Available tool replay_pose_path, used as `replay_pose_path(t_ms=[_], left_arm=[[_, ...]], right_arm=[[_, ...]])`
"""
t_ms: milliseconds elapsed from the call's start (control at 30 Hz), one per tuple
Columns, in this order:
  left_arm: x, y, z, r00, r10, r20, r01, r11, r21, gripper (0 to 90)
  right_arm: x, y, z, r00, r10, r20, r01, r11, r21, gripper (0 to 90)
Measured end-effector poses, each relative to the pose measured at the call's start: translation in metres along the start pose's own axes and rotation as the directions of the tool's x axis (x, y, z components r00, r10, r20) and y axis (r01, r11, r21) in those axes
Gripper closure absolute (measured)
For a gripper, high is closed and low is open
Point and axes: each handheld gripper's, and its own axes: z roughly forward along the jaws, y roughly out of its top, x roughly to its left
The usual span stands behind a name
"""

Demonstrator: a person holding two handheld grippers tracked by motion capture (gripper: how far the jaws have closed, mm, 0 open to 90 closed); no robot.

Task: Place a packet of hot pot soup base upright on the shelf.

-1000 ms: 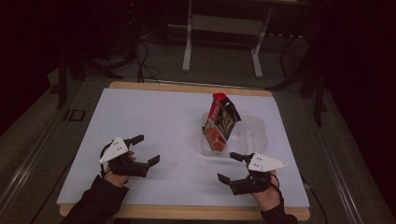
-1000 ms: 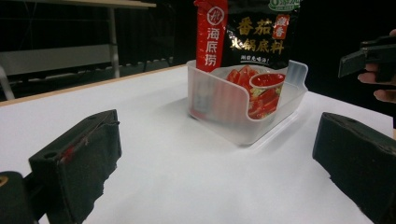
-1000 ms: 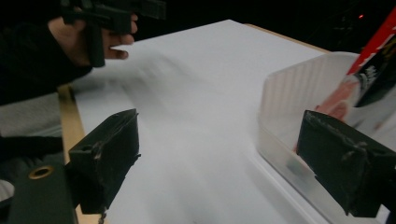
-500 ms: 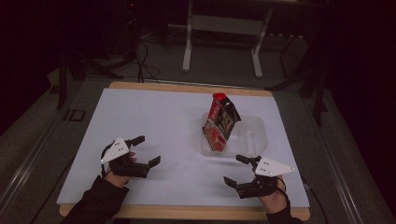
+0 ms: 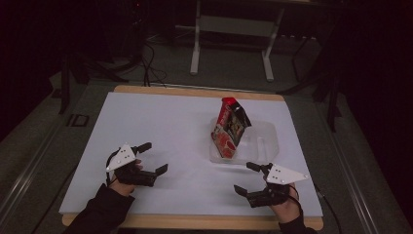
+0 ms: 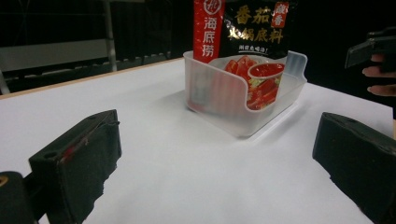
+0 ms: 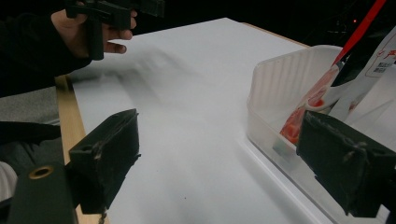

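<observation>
I hold my left gripper (image 5: pixel 153 158) low over the near left part of the white table (image 5: pixel 160 126), its jaws spread wide with nothing between them. My right gripper (image 5: pixel 247 178) sits near the table's near right edge, jaws likewise wide apart and empty. Between and beyond them, right of centre, a clear plastic tray (image 5: pixel 263 141) rests on the table. A red and black sauce packet (image 5: pixel 230 127) stands tilted in the tray's left end, its top leaning to the right. Both grippers are well apart from the tray.
</observation>
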Motion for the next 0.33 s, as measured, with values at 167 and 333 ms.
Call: replay_pose_path(t_ms=[167, 333], left_arm=[[-0.0009, -0.0002, 0.0004, 1.0000, 0.006, 0.003, -0.006, 1.0000, 0.004, 1.7], [-0.0009, -0.0005, 0.0007, 1.0000, 0.008, 0.003, -0.008, 0.9999, 0.007, 1.7]], right_arm=[[0.0004, 0.0001, 0.0002, 1.0000, -0.007, 0.006, 0.007, 1.000, 0.002, 13.1], [-0.0007, -0.0004, 0.0002, 0.9999, -0.007, 0.016, 0.007, 1.000, 0.009, 13.1]])
